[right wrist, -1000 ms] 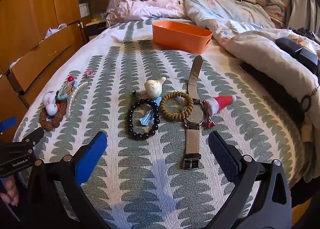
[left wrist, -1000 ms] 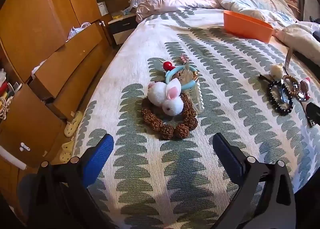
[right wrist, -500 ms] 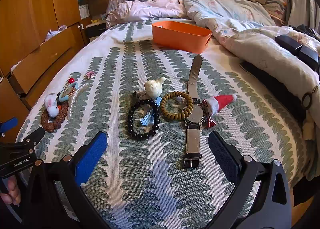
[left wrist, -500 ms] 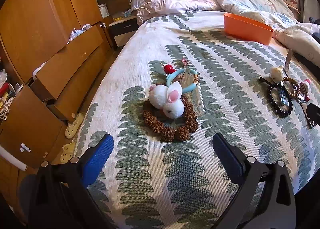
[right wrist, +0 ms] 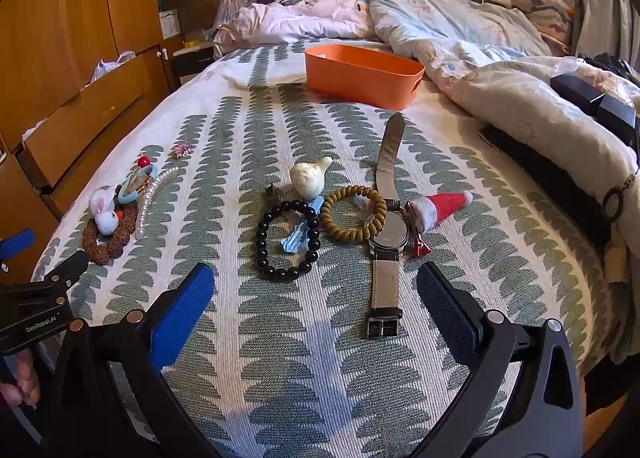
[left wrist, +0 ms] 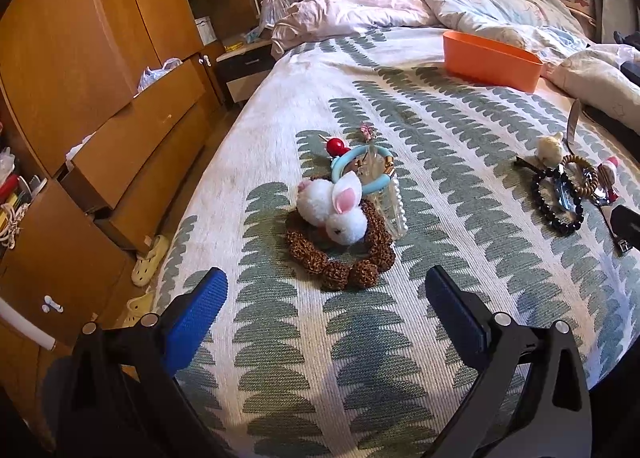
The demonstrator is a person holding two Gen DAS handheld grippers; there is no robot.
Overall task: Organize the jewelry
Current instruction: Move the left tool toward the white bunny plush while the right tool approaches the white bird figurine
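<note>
Left claw (left wrist: 326,296): wide open, empty, above the bed (left wrist: 460,130).
Right claw (right wrist: 316,298): also wide open, holding nothing.
Left pile: brown bead bracelet (left wrist: 340,254) with white bunny pompom (left wrist: 334,210) on it, straight ahead of the left claw, near.
Right pile: black bead bracelet (right wrist: 286,238) and watch (right wrist: 388,234), its strap pointing away from the right claw.
Orange bin (right wrist: 362,72): far behind both piles.

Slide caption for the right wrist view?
Open right gripper above black bead bracelet and watch; orange bin beyond.
</note>
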